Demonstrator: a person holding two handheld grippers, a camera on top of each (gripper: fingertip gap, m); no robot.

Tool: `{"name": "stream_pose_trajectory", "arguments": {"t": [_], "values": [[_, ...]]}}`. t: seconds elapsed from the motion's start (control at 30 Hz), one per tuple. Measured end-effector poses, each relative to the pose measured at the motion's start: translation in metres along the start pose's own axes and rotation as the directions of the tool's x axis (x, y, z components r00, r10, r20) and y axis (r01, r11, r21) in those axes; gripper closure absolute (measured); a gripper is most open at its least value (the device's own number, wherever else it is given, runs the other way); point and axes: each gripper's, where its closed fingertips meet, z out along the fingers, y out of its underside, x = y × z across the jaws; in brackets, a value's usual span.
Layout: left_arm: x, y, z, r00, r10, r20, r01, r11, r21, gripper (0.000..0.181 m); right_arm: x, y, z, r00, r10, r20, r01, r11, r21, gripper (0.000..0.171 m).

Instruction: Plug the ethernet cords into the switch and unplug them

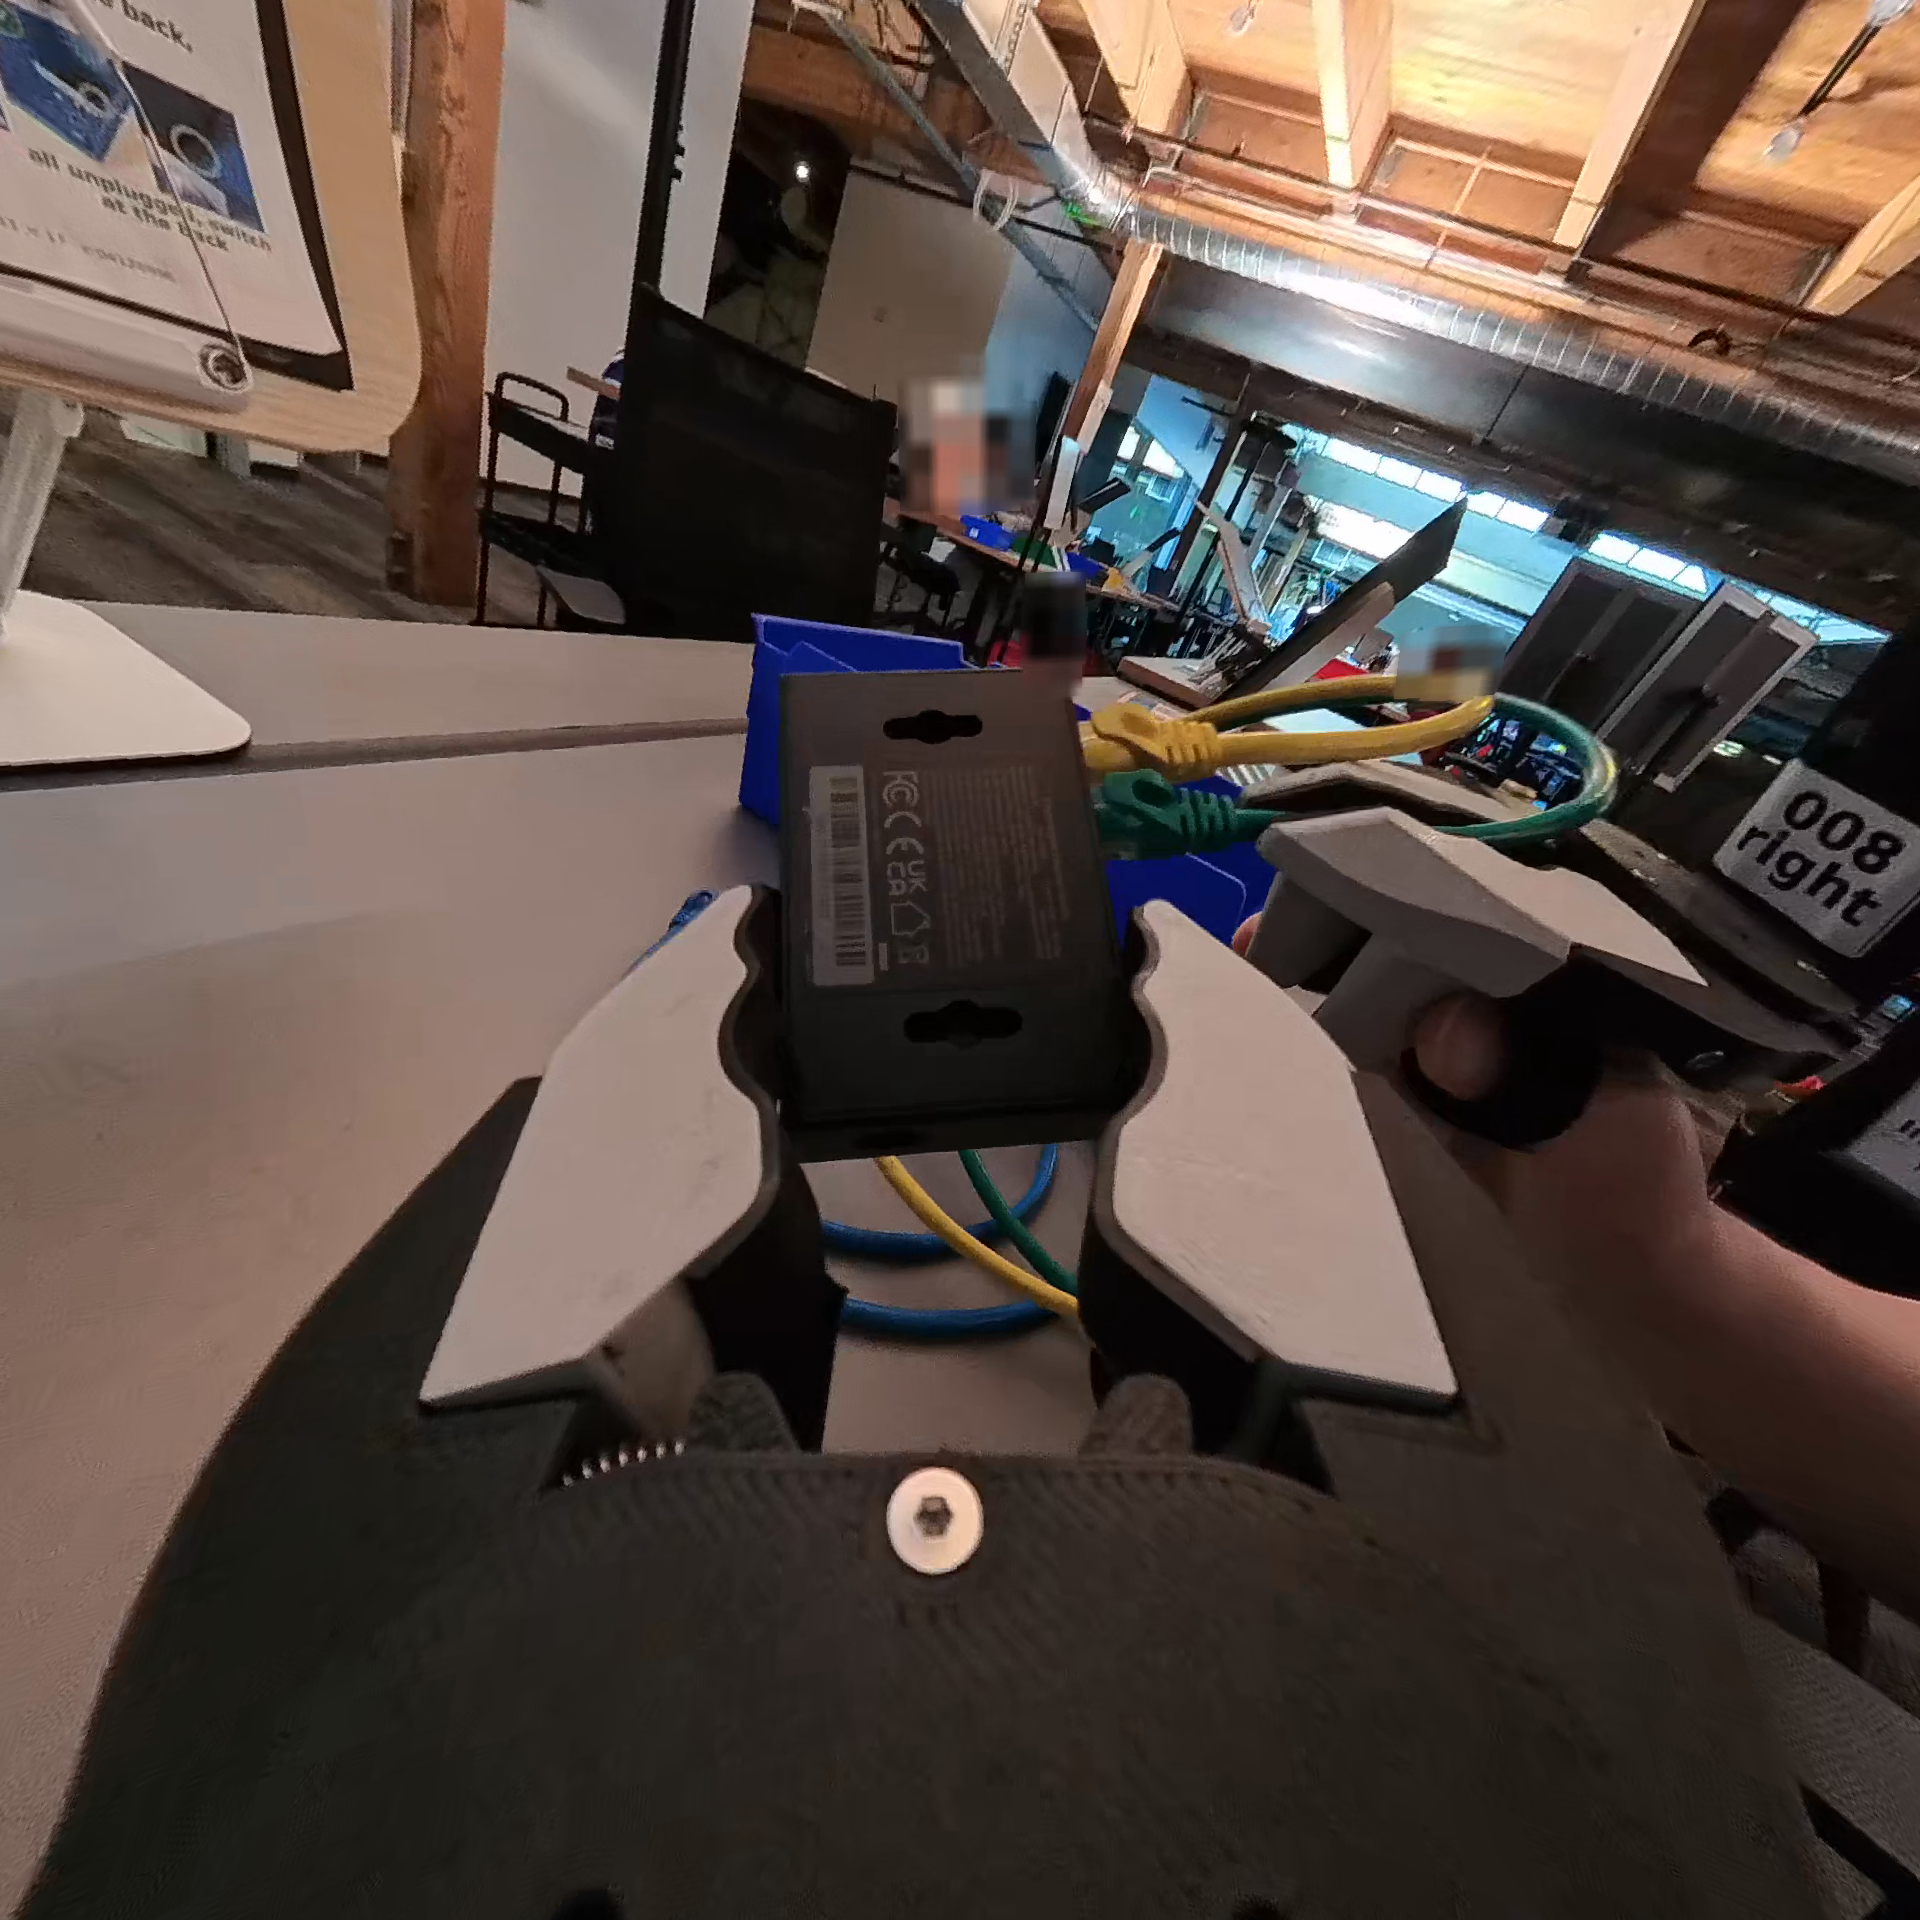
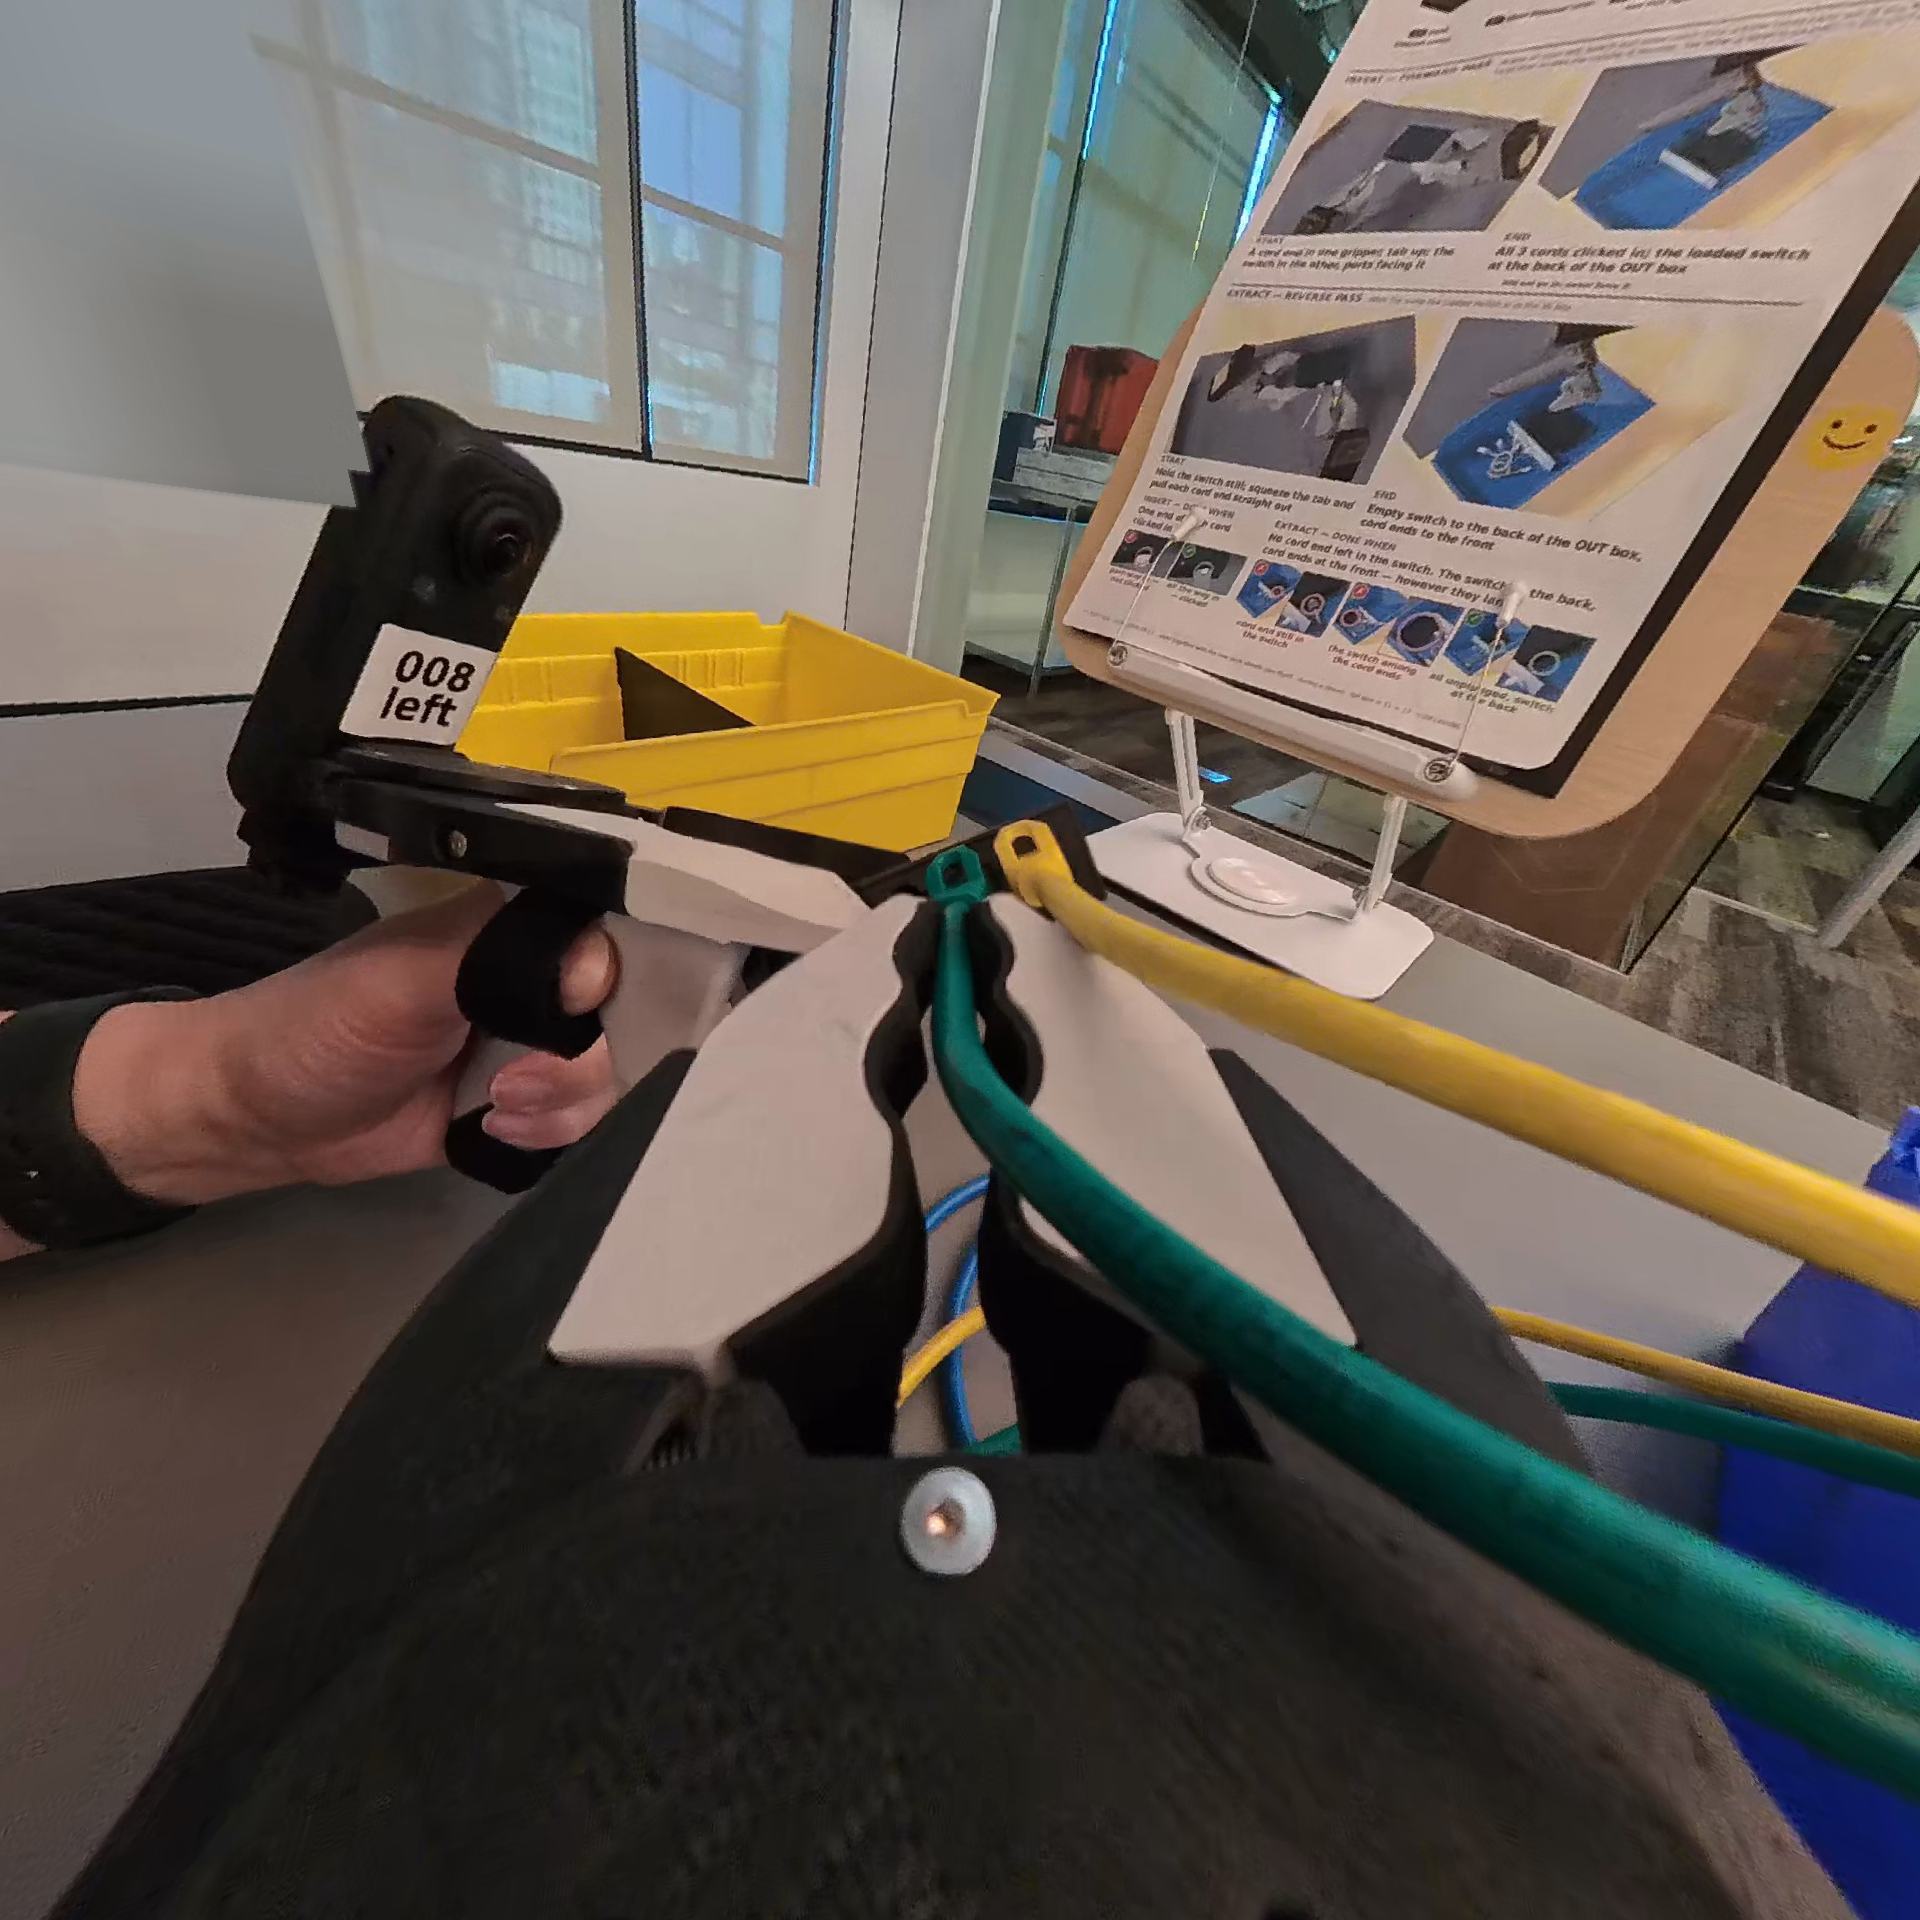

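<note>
The grey-fingered left gripper (image 1: 940, 1023) clamped the black plastic switch (image 1: 951, 904); the right gripper (image 2: 961, 940) pinched the green cord (image 2: 1195, 1278) beside the plugged yellow cord (image 2: 1455, 1070); the blue cord (image 1: 935, 1314) lay loose.

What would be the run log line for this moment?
left gripper: shut on switch | right gripper: shut on green cord | yellow cord: plugged

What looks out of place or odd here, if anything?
Nothing looks damaged or spilled. The left claw holds the black switch off the grey table, its labelled underside facing the camera. The right claw is shut on the green cord near its plug; the yellow cord runs beside it.
</note>
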Motion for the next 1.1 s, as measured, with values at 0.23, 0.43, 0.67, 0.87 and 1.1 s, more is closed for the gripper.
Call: {"name": "stream_pose_trajectory", "arguments": {"t": [0.23, 0.43, 0.67, 0.87, 1.1], "values": [[-0.017, -0.002, -0.001, 0.998, -0.025, 0.064, 0.025, 1.0, 0.0, 0.12, 0.005, 0.013, 0.012, 0.999, 0.032, 0.029, -0.029, 0.994, -0.105, 0.163], [-0.021, -0.054, -0.028, 0.99, 0.005, 0.139, -0.017, 0.996, 0.085, 0.121, -0.019, -0.017, 0.014, 0.941, 0.19, 0.281, -0.174, 0.981, -0.083, 0.15], [-0.012, -0.142, -0.101, 0.97, 0.137, 0.202, -0.173, 0.97, 0.172, 0.12, -0.02, -0.066, -0.069, 0.867, 0.184, 0.462, -0.245, 0.966, 0.076, 0.154], [-0.02, -0.157, -0.117, 0.932, 0.291, 0.218, -0.295, 0.955, -0.014, 0.121, 0.082, -0.007, -0.058, 0.909, 0.417, -0.017, -0.417, 0.907, -0.063, 0.154], [-0.031, -0.101, -0.109, 0.955, 0.26, 0.142, -0.232, 0.954, -0.189, 0.121, 0.12, 0.071, 0.009, 0.902, 0.25, -0.352, -0.38, 0.846, -0.374, 0.155]]}}
